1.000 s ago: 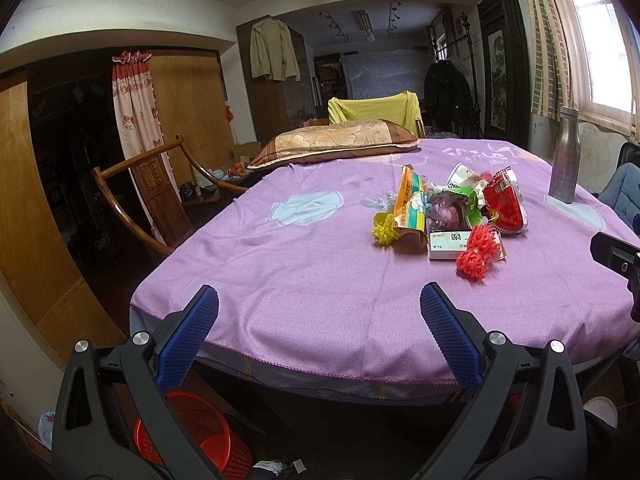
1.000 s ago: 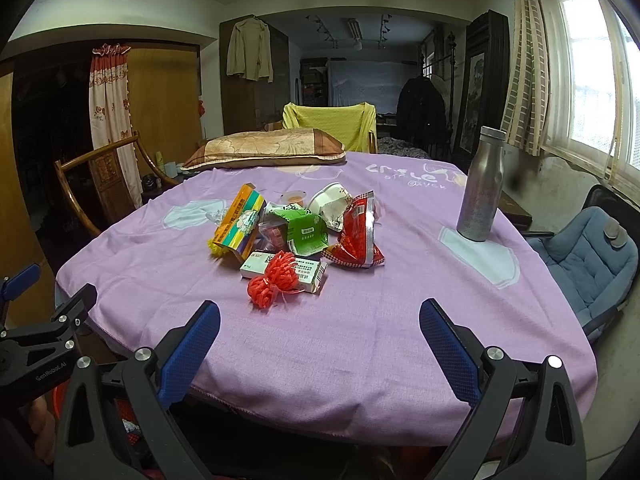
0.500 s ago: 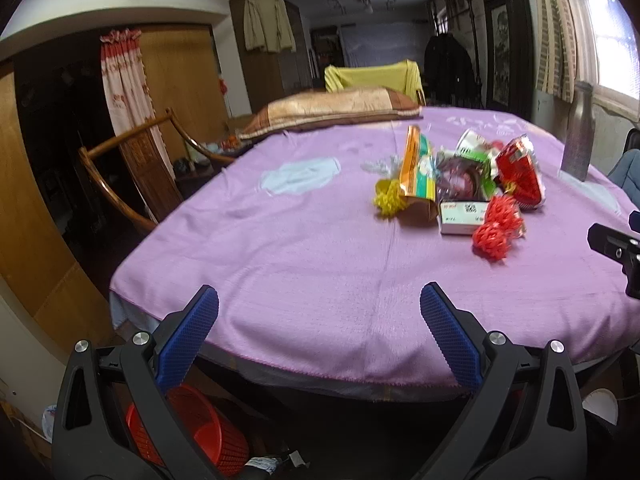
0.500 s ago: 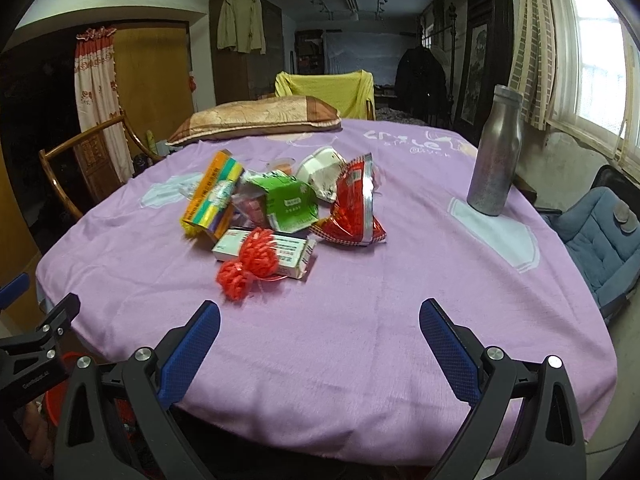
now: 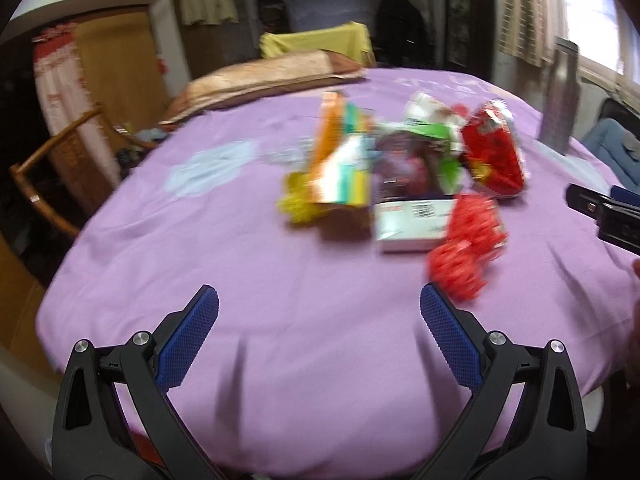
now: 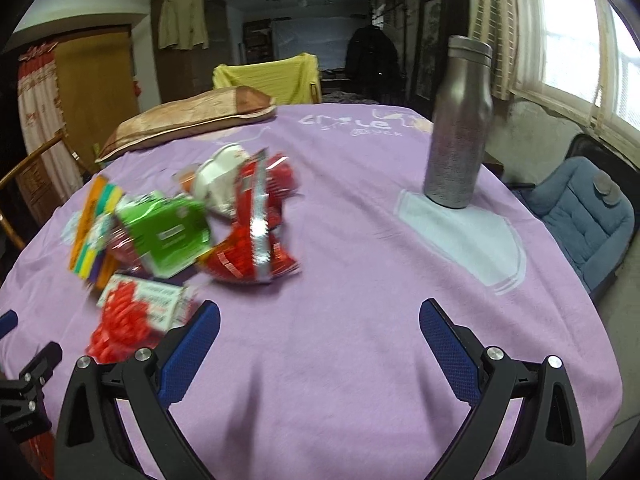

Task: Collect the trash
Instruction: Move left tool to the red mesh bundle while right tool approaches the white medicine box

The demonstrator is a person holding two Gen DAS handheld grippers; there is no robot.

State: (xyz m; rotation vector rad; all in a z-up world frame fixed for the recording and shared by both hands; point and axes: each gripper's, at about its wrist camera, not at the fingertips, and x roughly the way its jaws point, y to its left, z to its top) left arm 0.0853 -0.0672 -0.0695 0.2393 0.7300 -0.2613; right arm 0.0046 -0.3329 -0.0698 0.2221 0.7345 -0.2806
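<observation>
Trash pile (image 6: pixel 192 232) sits mid-surface (image 6: pixel 360 300), left of centre in the right wrist view. W/in the pile: ribbon bow (image 6: pixel 120 324) nearest, lying on the flat box (image 6: pixel 160 300); foil bag (image 6: pixel 256 236) on the pile's right; striped carton (image 6: pixel 92 228) on its left; crumpled cup (image 6: pixel 220 176) at the back. Bottle (image 6: pixel 460 124) upright, well apart to the right. Cushion (image 6: pixel 188 124) on the far edge, behind the pile. Chair (image 5: pixel 52 176) off the surface's left side. Left hand-held gripper (image 5: pixel 318 320) over the near edge; right hand-held gripper (image 6: pixel 320 324) likewise, just right of the bow.

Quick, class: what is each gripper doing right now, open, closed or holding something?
Left gripper: open, holding nothing, over the purple tablecloth.
Right gripper: open, holding nothing.
</observation>
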